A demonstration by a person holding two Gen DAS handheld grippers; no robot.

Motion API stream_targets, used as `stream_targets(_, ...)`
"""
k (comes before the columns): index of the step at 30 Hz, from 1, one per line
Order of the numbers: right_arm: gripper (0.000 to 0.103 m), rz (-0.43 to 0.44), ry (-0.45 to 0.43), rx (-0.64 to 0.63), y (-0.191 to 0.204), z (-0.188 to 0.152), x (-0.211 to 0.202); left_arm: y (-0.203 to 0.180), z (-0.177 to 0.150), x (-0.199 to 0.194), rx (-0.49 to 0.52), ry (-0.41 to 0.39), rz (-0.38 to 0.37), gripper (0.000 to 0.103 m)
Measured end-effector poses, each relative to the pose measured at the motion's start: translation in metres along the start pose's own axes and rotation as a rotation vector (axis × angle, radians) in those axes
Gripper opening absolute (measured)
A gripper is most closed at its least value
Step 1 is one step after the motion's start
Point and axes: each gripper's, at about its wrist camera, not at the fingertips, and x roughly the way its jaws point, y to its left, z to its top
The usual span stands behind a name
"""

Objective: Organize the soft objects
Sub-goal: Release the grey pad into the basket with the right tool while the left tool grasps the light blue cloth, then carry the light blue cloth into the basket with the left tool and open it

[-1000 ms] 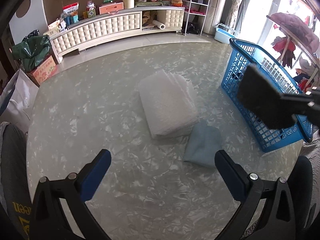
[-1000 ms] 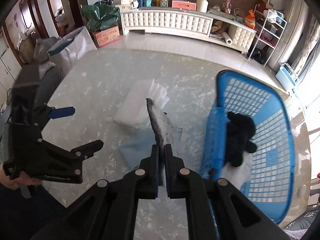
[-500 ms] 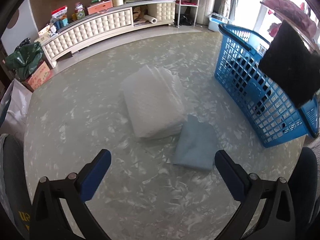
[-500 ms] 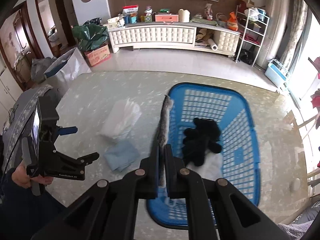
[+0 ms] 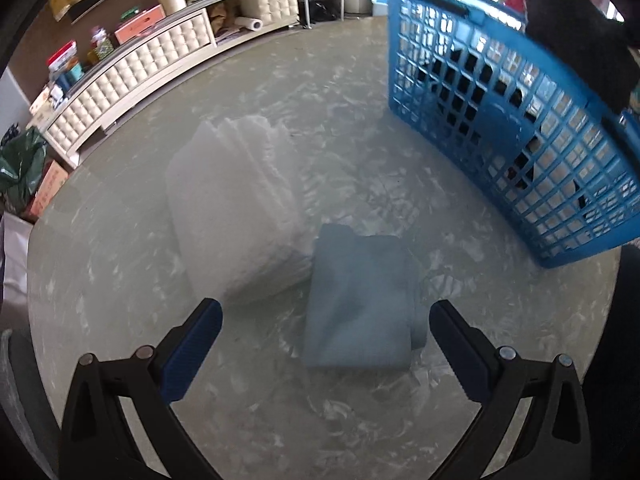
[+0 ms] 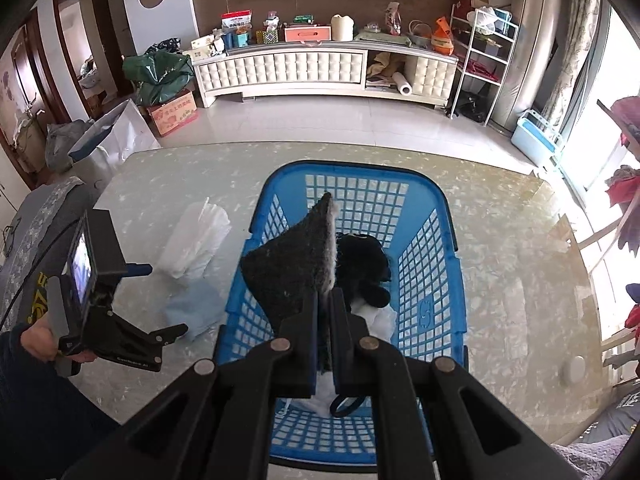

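Right gripper (image 6: 324,300) had its jaws clamped tight on a dark grey pad (image 6: 288,264), dangling it right over the blue basket (image 6: 436,208) on the counter (image 6: 504,240). Left gripper (image 5: 326,322) hung with jaws wide open and empty, just above the folded light-blue cloth (image 5: 360,296) beside the white stack (image 5: 236,204).

Pale marbled table (image 6: 500,240), white tufted cabinet (image 6: 288,70), brown wall, bright window right
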Motion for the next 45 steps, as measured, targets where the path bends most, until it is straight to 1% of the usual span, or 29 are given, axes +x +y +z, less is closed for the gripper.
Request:
stream_targets(2, 0.005, 0.008, 0.007, 0.000, -0.005, 0.000, 0.003, -0.002, 0.001, 0.004, 0.011, 0.004, -0.001, 0.103)
stream_targets(5, 0.005, -0.003, 0.008, 0.001, -0.008, 0.000, 0.005, -0.004, 0.003, 0.012, 0.011, 0.013, 0.001, 0.103)
stream_targets(8, 0.005, -0.029, 0.010, 0.000, -0.011, 0.000, 0.010, -0.004, 0.004, 0.016, 0.004, 0.011, 0.000, 0.103)
stream_targets(11, 0.005, -0.070, 0.018, -0.034, -0.009, -0.002, 0.018, -0.001, 0.006, 0.019, -0.006, 0.011, -0.005, 0.103)
stream_targets(13, 0.005, -0.111, 0.036, -0.078, -0.004, -0.004, 0.030, 0.003, 0.007, 0.022, -0.022, 0.017, -0.016, 0.103)
stream_targets(16, 0.005, -0.135, 0.093, -0.097, -0.003, -0.007, 0.051, 0.005, 0.007, 0.023, -0.058, 0.028, -0.042, 0.103)
stream_targets(18, 0.005, -0.103, 0.129, -0.094, 0.000, -0.009, 0.060, 0.007, 0.003, 0.028, -0.088, 0.035, -0.063, 0.103)
stream_targets(22, 0.005, -0.052, 0.179, -0.099, 0.007, -0.014, 0.070, 0.012, -0.003, 0.036, -0.116, 0.049, -0.079, 0.103)
stream_targets(25, 0.005, -0.001, 0.218, -0.068, 0.006, -0.015, 0.074, 0.011, -0.004, 0.037, -0.094, 0.044, -0.075, 0.102)
stream_targets(28, 0.006, 0.033, 0.238, -0.021, -0.002, -0.017, 0.072, 0.008, 0.001, 0.039, -0.085, 0.036, -0.062, 0.096)
stream_targets(29, 0.010, 0.036, 0.243, -0.016, -0.002, -0.018, 0.071, 0.008, 0.001, 0.039, -0.081, 0.032, -0.058, 0.093)
stream_targets(31, 0.030, 0.037, 0.250, -0.009, -0.002, -0.019, 0.068, 0.004, 0.003, 0.038, -0.060, 0.029, -0.052, 0.087)
stream_targets(32, 0.051, 0.034, 0.251, -0.008, -0.003, -0.020, 0.067, 0.001, 0.003, 0.038, -0.037, 0.027, -0.047, 0.084)
stream_targets(33, 0.069, 0.028, 0.249, -0.002, -0.003, -0.021, 0.064, -0.002, 0.003, 0.038, -0.018, 0.028, -0.043, 0.083)
stream_targets(34, 0.073, 0.024, 0.243, 0.001, -0.005, -0.023, 0.063, -0.006, 0.003, 0.037, 0.004, 0.024, -0.045, 0.081)
stream_targets(37, 0.078, -0.015, 0.212, -0.013, -0.004, -0.024, 0.055, -0.012, 0.004, 0.034, 0.020, 0.015, -0.056, 0.061)
stream_targets(39, 0.090, -0.024, 0.202, -0.013, -0.005, -0.026, 0.048, -0.016, 0.005, 0.032, 0.024, 0.014, -0.059, 0.040)
stream_targets(40, 0.092, -0.021, 0.201, -0.010, -0.007, -0.027, 0.047, -0.017, 0.006, 0.031, 0.022, 0.018, -0.058, 0.034)
stream_targets(41, 0.094, -0.015, 0.202, -0.008, -0.007, -0.029, 0.045, -0.018, 0.006, 0.030, 0.020, 0.022, -0.057, 0.024)
stream_targets(42, 0.094, -0.012, 0.202, -0.008, -0.007, -0.030, 0.044, -0.018, 0.005, 0.028, 0.018, 0.025, -0.057, 0.021)
stream_targets(44, 0.094, -0.011, 0.203, -0.008, -0.006, -0.034, 0.041, -0.021, 0.004, 0.025, 0.015, 0.027, -0.054, 0.020)
stream_targets(45, 0.097, -0.013, 0.202, -0.004, -0.007, -0.036, 0.039, -0.019, 0.002, 0.019, 0.013, 0.025, -0.058, 0.018)
